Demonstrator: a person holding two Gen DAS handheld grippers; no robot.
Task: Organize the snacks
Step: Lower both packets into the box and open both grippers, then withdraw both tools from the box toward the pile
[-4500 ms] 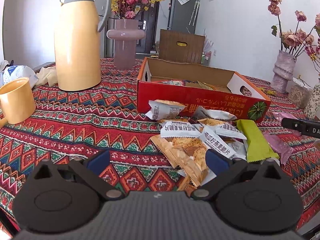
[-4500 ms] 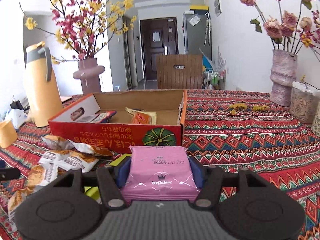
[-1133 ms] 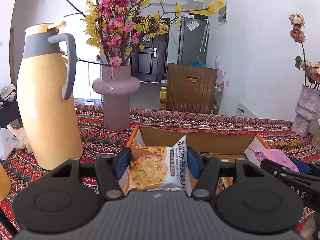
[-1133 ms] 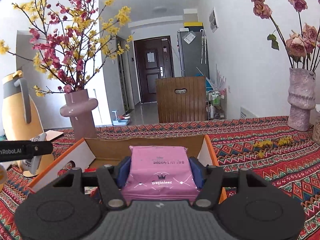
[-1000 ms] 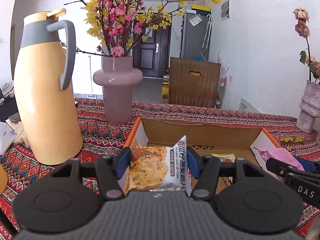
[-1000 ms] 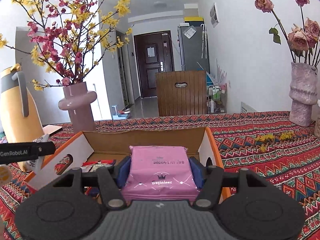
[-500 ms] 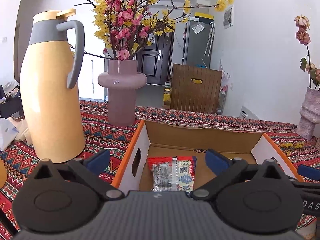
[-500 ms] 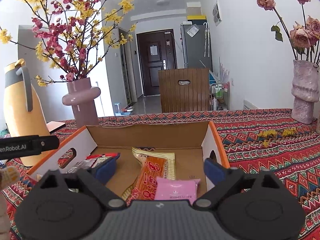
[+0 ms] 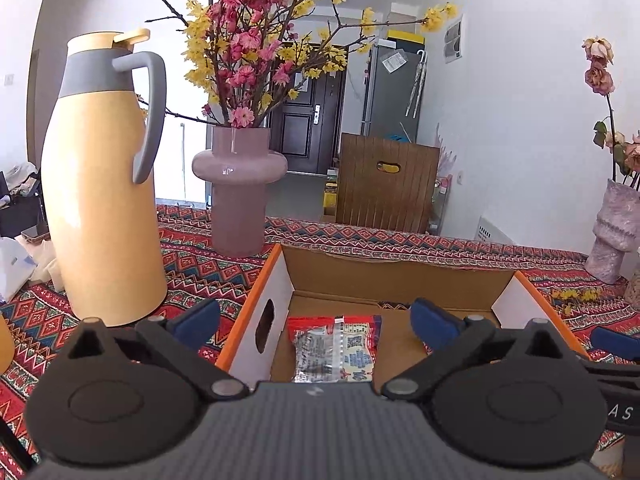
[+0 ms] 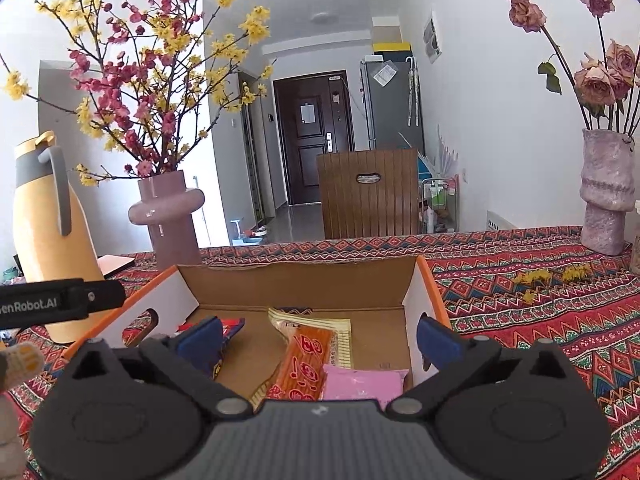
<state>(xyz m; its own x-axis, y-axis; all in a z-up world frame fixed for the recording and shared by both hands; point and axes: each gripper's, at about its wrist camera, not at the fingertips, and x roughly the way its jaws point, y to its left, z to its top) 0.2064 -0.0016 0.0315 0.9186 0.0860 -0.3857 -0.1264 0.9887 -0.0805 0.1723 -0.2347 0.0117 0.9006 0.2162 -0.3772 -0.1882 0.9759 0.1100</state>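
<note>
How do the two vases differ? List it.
The mauve vase is smooth and glossy with a ring-shaped bulge; the stone vase looks rough and mottled. The mauve vase holds pink and yellow blossom branches, the stone vase faded roses. Both stand upright on the patterned cloth.

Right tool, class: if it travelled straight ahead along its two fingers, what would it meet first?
Probably the far wall of the cardboard box. The open right tool hovers over the orange packet and pink packet, pointing across them, though depth is hard to judge here.
</note>
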